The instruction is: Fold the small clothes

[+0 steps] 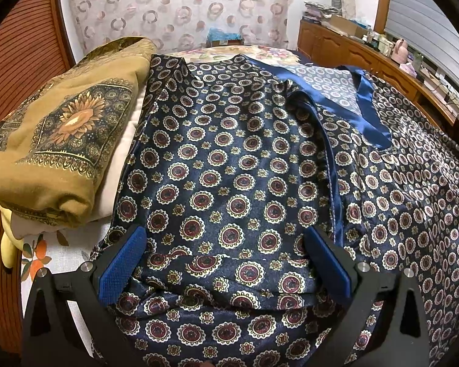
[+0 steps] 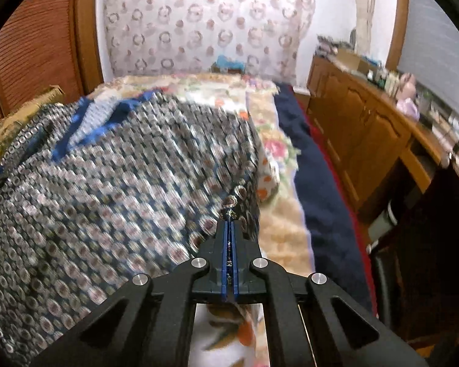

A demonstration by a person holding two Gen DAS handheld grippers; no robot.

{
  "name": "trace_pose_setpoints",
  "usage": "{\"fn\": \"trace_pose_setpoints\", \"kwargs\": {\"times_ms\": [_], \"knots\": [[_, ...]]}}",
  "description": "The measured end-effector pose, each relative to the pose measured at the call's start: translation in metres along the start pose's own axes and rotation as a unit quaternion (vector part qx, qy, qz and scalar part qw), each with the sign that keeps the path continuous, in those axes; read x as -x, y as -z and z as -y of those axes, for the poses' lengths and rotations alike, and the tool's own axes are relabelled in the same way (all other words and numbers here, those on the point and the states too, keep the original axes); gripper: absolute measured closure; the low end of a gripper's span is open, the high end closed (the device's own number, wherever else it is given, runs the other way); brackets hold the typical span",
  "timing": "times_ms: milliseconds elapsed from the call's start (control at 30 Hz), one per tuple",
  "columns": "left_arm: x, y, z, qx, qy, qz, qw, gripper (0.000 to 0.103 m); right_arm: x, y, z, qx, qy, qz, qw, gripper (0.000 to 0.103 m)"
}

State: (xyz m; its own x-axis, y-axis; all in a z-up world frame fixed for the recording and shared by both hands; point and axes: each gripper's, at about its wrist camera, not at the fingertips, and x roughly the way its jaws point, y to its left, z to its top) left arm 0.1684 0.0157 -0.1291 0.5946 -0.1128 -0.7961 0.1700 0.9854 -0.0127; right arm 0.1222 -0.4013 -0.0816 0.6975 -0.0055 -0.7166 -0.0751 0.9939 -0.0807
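Note:
A dark blue satin garment (image 1: pixel 229 159) printed with round medallions and trimmed in plain blue lies spread over the bed. My left gripper (image 1: pixel 226 241) hangs open just above its near part, blue pads (image 1: pixel 122 269) wide apart with cloth below them but not pinched. In the right wrist view the same garment (image 2: pixel 107 183) is blurred and fills the left half. My right gripper (image 2: pixel 230 223) is shut on the garment's right edge, a fold of the patterned cloth sticking out past its fingertips.
A folded tan blanket (image 1: pixel 55 140) with a sunflower print sits at the bed's left. The floral bedspread (image 2: pixel 278 214) and a dark blue blanket edge (image 2: pixel 321 189) lie right of the garment. A wooden cabinet (image 2: pixel 367 140) with clutter runs along the right wall.

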Motion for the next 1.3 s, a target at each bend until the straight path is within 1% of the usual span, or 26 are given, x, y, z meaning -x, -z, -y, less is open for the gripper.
{"fn": "trace_pose_setpoints", "kwargs": {"times_ms": [100, 233, 300, 367, 467, 533, 600, 633, 667, 733, 833, 900, 1000, 1133, 1300], "knots": [[0.003, -0.001, 0.000, -0.002, 0.000, 0.008, 1.0000, 0.000, 0.014, -0.015, -0.019, 0.015, -0.009, 0.033, 0.999, 0.101], [0.025, -0.003, 0.001, 0.002, -0.010, 0.054, 0.9985, 0.000, 0.022, -0.029, -0.052, 0.044, -0.041, 0.052, 0.997, 0.101], [0.043, -0.005, 0.003, 0.007, -0.005, 0.083, 0.9965, 0.000, 0.019, -0.030, -0.069, 0.058, -0.053, 0.051, 0.996, 0.101], [0.062, -0.007, 0.005, 0.012, 0.011, 0.104, 0.9944, 0.000, 0.013, -0.027, -0.084, 0.071, -0.070, 0.042, 0.994, 0.101], [0.085, -0.007, 0.011, 0.010, 0.039, 0.123, 0.9916, 0.000, 0.003, -0.018, -0.097, 0.078, -0.090, 0.023, 0.993, 0.101], [0.100, -0.007, 0.017, 0.004, 0.048, 0.137, 0.9894, 0.000, -0.002, -0.011, -0.099, 0.082, -0.099, 0.012, 0.992, 0.101], [0.112, -0.005, 0.024, -0.006, 0.048, 0.147, 0.9880, 0.000, -0.002, -0.006, -0.094, 0.076, -0.102, 0.009, 0.992, 0.099], [0.117, -0.005, 0.028, -0.009, 0.047, 0.152, 0.9872, 0.000, 0.000, -0.004, -0.091, 0.071, -0.103, 0.009, 0.992, 0.093], [0.121, -0.005, 0.030, -0.011, 0.048, 0.157, 0.9864, 0.000, 0.004, -0.002, -0.087, 0.064, -0.103, 0.011, 0.993, 0.089], [0.128, -0.005, 0.035, -0.012, 0.058, 0.169, 0.9838, 0.000, 0.015, -0.002, -0.072, 0.052, -0.101, 0.019, 0.993, 0.068], [0.133, -0.004, 0.044, -0.012, 0.073, 0.177, 0.9814, 0.000, 0.038, 0.004, -0.060, 0.036, -0.085, 0.043, 0.995, 0.057], [0.135, -0.001, 0.051, -0.019, 0.087, 0.180, 0.9795, 0.000, 0.052, 0.008, -0.045, 0.022, -0.077, 0.059, 0.995, 0.056], [0.136, 0.001, 0.062, -0.027, 0.104, 0.181, 0.9776, 0.000, 0.058, 0.012, -0.023, 0.001, -0.047, 0.062, 0.997, 0.055], [0.133, 0.005, 0.078, -0.041, 0.113, 0.171, 0.9778, 0.000, 0.039, 0.015, -0.004, -0.022, -0.012, 0.026, 0.999, 0.055], [0.127, 0.010, 0.092, -0.063, 0.118, 0.159, 0.9782, 0.000, -0.001, 0.016, 0.013, -0.063, -0.004, -0.019, 0.998, 0.056]]}}
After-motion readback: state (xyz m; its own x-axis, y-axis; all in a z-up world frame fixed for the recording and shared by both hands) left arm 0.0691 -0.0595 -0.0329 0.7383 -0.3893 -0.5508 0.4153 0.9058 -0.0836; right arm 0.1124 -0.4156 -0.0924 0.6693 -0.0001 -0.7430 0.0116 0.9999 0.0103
